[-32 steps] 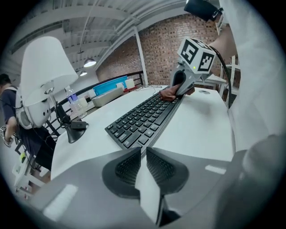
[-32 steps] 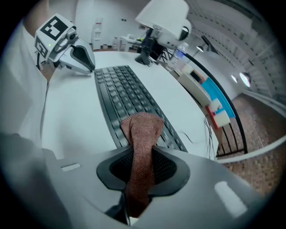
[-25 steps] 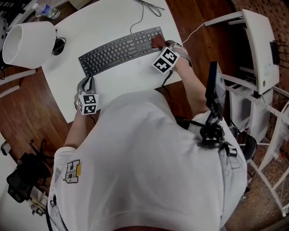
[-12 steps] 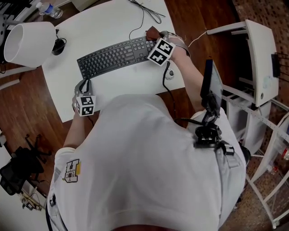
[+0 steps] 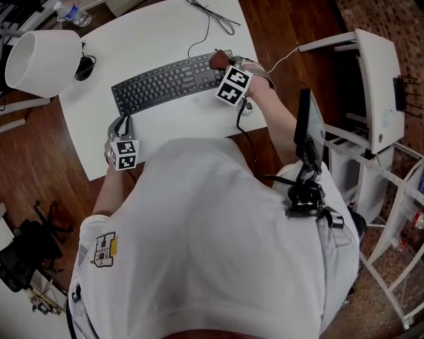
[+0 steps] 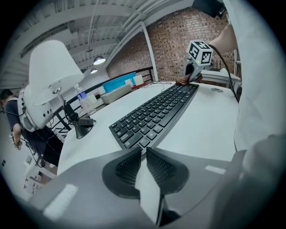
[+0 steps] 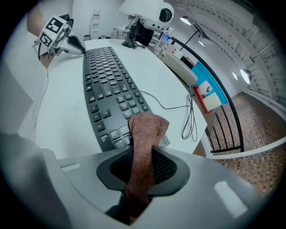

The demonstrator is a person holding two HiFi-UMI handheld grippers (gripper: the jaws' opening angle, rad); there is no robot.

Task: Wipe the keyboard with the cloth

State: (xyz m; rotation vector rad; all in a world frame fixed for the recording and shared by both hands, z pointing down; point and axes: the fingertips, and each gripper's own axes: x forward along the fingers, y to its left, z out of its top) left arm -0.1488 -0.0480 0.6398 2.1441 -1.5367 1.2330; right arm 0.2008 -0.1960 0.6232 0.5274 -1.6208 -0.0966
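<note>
A black keyboard (image 5: 165,81) lies slantwise on the white table (image 5: 165,126). My right gripper (image 5: 222,65) is shut on a brown cloth (image 7: 145,134), whose free end rests on the keys at the keyboard's right end (image 7: 111,129). In the head view the cloth (image 5: 217,61) shows just beyond that gripper's marker cube. My left gripper (image 5: 123,127) stays near the keyboard's left end (image 6: 134,136), jaws shut with nothing between them. From the left gripper view I see the right gripper (image 6: 192,76) at the keyboard's far end.
A white lamp (image 5: 41,61) with a black base stands at the table's far left. A plastic bottle (image 5: 69,14) sits behind it. The keyboard's cable (image 5: 212,13) runs off the far edge. A white rack (image 5: 381,86) and a phone on a mount (image 5: 310,129) are at right.
My right gripper has slid with the cloth toward the keyboard's far right corner and rolled somewhat. The left gripper has kept its place.
</note>
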